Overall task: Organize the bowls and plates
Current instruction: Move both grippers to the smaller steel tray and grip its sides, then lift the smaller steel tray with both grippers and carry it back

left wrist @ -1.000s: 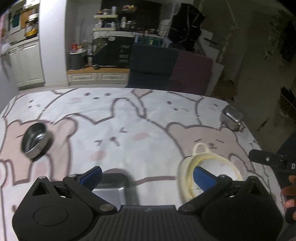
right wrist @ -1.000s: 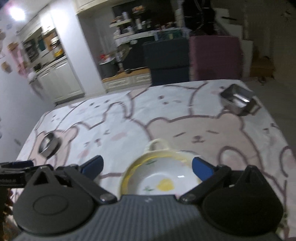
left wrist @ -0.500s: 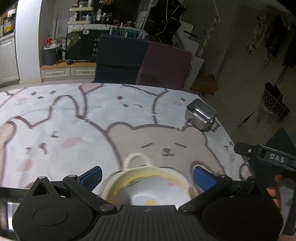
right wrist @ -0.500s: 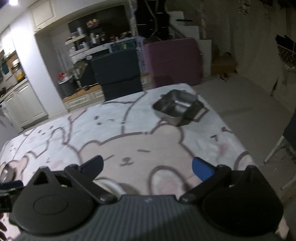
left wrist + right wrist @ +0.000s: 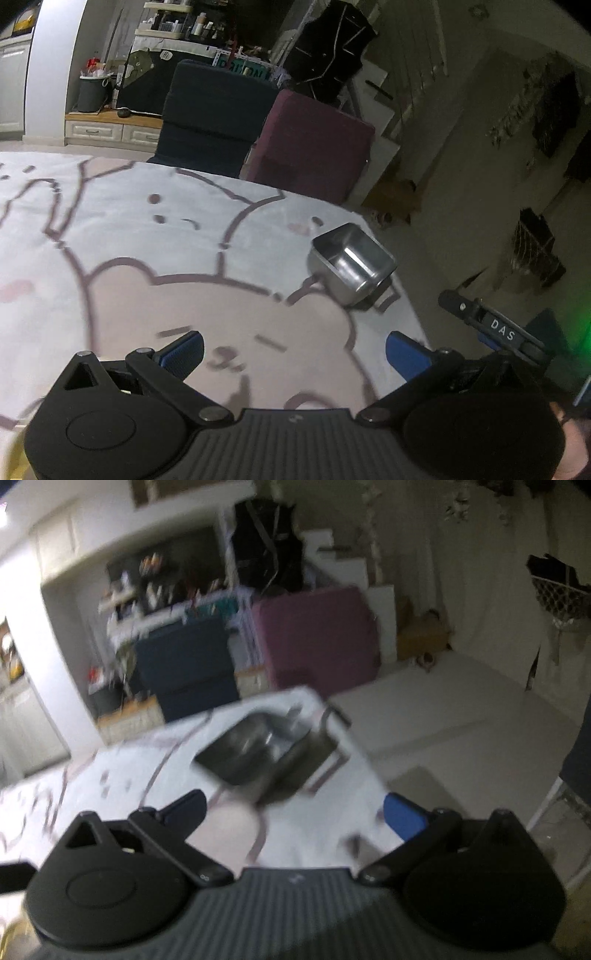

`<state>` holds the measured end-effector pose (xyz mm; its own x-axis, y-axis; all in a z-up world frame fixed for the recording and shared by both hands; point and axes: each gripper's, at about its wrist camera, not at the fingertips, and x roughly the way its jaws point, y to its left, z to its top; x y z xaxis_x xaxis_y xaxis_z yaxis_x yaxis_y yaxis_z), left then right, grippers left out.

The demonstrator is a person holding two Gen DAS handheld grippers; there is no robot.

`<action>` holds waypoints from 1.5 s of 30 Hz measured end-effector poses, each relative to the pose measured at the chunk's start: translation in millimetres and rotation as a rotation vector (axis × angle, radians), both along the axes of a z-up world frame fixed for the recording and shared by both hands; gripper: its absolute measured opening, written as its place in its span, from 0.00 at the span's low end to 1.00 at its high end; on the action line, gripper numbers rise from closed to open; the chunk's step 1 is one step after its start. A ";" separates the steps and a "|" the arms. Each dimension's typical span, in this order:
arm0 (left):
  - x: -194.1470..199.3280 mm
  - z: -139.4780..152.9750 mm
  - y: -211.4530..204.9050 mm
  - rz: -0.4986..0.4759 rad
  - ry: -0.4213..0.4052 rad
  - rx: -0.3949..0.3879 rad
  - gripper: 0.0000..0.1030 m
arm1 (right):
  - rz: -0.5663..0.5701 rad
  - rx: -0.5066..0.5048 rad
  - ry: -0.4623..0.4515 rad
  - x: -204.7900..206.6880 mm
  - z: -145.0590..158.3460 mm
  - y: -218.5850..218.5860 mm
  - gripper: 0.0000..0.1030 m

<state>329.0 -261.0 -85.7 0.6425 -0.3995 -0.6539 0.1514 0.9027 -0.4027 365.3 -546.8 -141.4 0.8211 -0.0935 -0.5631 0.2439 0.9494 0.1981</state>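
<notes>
Both views have swung off the yellow-rimmed dish; the square steel bowl (image 5: 352,264) now sits at one o'clock, right gripper (image 5: 293,810) (spread wide, empty) closing in.

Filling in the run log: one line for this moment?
left gripper open, empty | right gripper open, empty | square steel bowl near table corner, ungrasped

One legible marking: white letters "DAS" on a black bar (image 5: 495,326) at 4 o'clock in the left wrist view. Shelf signage at 12 o'clock is too blurred to read.
</notes>
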 end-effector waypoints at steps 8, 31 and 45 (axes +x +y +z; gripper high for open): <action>49.0 -27.6 -43.2 0.147 0.035 -0.142 1.00 | 0.132 -0.233 -0.023 85.7 -10.8 -35.3 1.00; 132.5 -98.6 -70.6 0.204 0.177 -0.288 0.58 | 0.553 -0.293 0.195 218.1 -49.9 -17.4 0.37; 127.3 -81.2 -55.8 0.098 0.169 -0.145 0.10 | 0.461 -0.167 0.282 154.4 -36.4 -11.6 0.11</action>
